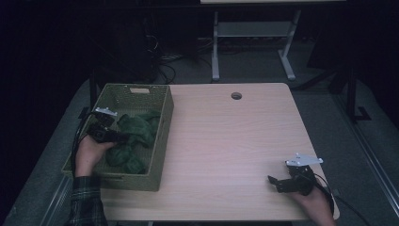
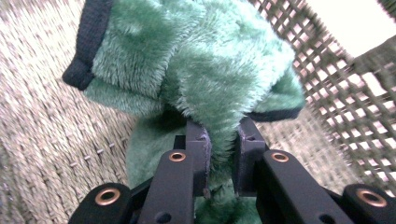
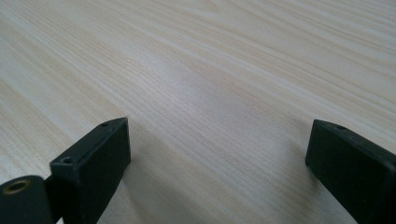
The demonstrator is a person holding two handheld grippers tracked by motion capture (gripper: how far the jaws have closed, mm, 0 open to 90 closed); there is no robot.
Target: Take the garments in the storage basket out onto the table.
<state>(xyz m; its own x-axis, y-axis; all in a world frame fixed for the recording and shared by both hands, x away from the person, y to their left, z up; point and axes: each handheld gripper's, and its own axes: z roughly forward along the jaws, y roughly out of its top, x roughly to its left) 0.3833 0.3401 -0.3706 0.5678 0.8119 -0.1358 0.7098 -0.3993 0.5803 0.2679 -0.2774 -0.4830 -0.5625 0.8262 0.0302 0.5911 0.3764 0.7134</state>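
High view: at the lower right of the frame, the right claw rests on the bare bench, jaws spread apart. At the left, the left claw is clamped on a green plush cloth inside the woven basket, at the bench's left edge.

The right gripper hangs just above the counter, its two black jaws rising from the near edge and standing wide apart with bare wood between them. The left jaw shows a small screw hole on its top face and a brass-ringed pivot at the near corner. The right jaw is cut off by the frame. Pale wood grain runs slantwise across the counter, with soft shadows beside each jaw.
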